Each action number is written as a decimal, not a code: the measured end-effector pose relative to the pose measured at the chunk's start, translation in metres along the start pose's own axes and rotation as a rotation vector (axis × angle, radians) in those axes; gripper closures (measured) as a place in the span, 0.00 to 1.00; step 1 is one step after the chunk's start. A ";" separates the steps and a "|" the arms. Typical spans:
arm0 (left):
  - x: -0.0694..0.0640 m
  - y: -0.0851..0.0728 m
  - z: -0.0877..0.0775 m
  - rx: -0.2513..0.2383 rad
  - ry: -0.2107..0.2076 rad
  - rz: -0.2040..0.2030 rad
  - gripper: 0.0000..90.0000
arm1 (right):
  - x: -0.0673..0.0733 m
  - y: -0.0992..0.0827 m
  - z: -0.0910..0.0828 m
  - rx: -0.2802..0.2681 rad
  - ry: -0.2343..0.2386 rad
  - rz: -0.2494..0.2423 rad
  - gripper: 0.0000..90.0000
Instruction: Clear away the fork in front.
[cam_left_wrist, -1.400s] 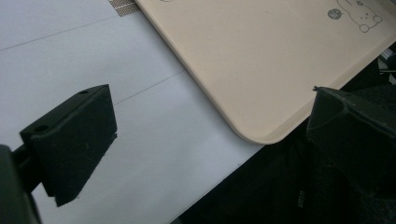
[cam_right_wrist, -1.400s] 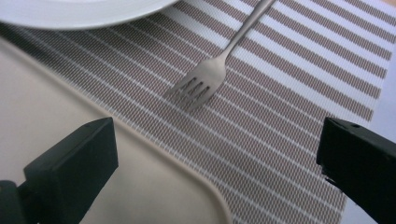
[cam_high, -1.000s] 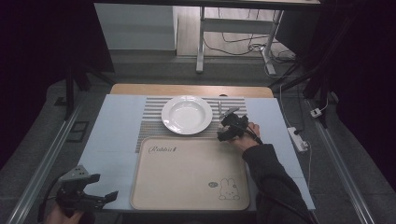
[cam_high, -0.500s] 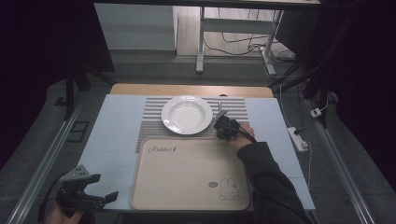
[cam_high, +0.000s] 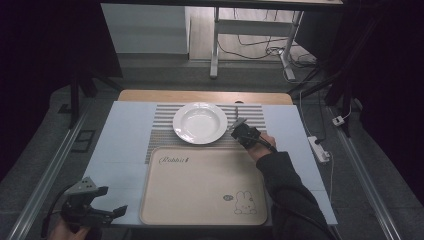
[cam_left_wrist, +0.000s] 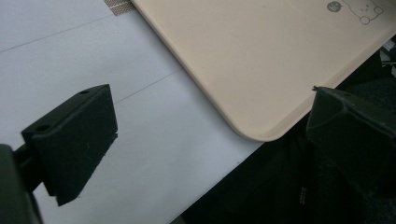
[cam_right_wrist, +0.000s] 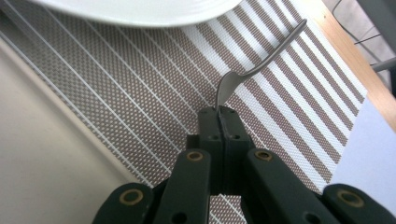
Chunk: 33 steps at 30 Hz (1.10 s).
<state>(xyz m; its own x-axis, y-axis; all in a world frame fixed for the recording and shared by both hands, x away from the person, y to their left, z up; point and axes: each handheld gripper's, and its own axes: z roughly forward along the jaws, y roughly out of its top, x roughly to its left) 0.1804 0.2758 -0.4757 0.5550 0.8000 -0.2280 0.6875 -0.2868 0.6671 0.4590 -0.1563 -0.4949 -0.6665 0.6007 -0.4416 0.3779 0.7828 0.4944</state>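
A slim metal utensil (cam_right_wrist: 261, 65) lies on the striped placemat (cam_right_wrist: 116, 93) just right of the white plate (cam_high: 200, 122). My right gripper (cam_high: 237, 128) has just been closing and now stands shut on the utensil's wide end (cam_right_wrist: 223, 91). Its handle points away past the fingertips, and the pinched tip is hidden, so fork or spoon I cannot tell. The plate's rim (cam_right_wrist: 140, 11) shows at the top of the right gripper view. My left gripper (cam_high: 119, 212) hangs open at the table's near left corner, over the pale cover by the tray's corner (cam_left_wrist: 261, 133), with nothing between its pads (cam_left_wrist: 79, 140).
A beige tray (cam_high: 200, 185) printed with a rabbit lies in front of the placemat (cam_high: 160, 135). The pale blue table cover (cam_high: 120, 150) has bare room on the left. A power strip (cam_high: 318, 148) sits on the floor at the right.
The right hand has edged slightly toward the plate and its gripper looks narrower at the tips. The left gripper has stayed where it was.
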 end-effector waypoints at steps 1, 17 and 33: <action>0.000 0.000 0.000 0.000 0.002 0.000 0.02 | -0.002 -0.001 -0.002 -0.008 0.005 0.009 1.00; -0.002 0.001 0.000 0.001 0.002 0.014 0.00 | -0.009 -0.025 -0.059 -0.128 0.132 0.112 0.99; -0.001 0.004 0.000 -0.037 -0.087 0.025 0.00 | 0.007 -0.059 -0.118 -0.238 0.246 0.174 0.99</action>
<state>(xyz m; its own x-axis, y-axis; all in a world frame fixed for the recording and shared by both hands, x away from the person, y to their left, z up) 0.1823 0.2737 -0.4729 0.6113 0.7435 -0.2711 0.6561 -0.2847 0.6989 0.3566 -0.2178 -0.4388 -0.7510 0.6414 -0.1570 0.3582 0.5955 0.7191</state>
